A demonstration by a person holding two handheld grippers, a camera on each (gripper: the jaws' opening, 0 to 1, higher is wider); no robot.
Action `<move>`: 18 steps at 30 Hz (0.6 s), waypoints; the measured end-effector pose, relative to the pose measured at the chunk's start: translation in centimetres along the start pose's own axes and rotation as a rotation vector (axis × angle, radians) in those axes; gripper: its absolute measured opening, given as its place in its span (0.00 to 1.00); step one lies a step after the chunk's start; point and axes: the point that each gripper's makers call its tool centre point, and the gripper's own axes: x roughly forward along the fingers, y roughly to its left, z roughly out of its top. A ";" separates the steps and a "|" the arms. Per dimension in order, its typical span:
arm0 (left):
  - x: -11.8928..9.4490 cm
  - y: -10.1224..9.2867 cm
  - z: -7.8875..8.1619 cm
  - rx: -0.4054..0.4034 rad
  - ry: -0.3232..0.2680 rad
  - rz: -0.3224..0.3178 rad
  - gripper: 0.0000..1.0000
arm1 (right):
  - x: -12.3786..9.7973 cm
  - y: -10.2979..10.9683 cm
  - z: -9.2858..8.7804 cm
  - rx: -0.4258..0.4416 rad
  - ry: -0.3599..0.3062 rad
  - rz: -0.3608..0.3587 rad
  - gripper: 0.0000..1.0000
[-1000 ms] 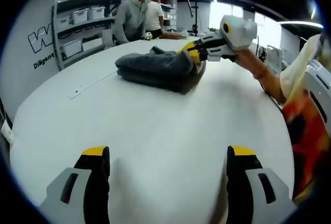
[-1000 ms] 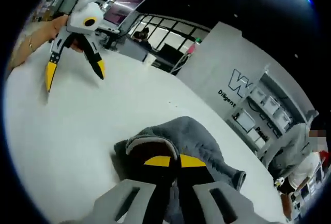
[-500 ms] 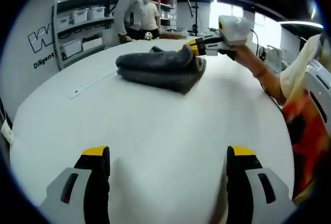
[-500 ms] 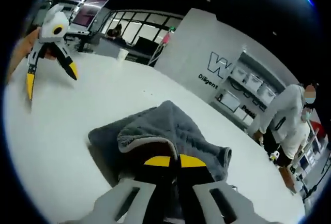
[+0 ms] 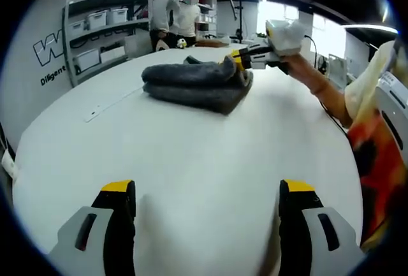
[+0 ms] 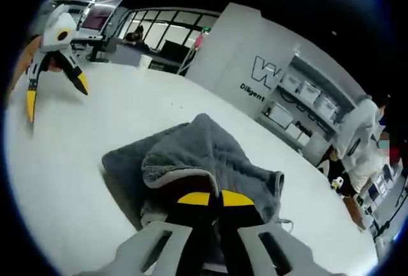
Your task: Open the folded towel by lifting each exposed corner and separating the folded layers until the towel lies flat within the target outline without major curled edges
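Towel point(image 5: 197, 83): grey, folded, lying at 12 o'clock on the white table point(image 5: 191, 161). One corner is clamped by the right gripper point(image 6: 210, 197); first lift judged underway, peeling back required next. Left gripper point(image 5: 204, 193): held apart, empty, at 6 o'clock.

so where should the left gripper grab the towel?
Likely the near folded edge of the towel, coming in low across the table. The right gripper already pinches the far-right corner, and the left gripper is open, well short of it.
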 end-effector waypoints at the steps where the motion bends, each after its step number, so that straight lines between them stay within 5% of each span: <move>1: 0.0 0.0 0.0 0.000 -0.001 -0.001 0.91 | 0.1 -0.1 -0.3 0.000 0.013 -0.003 0.00; 18: -0.1 0.0 0.1 -0.001 -0.003 0.000 0.91 | 0.6 0.8 -2.5 -0.014 0.115 0.040 0.00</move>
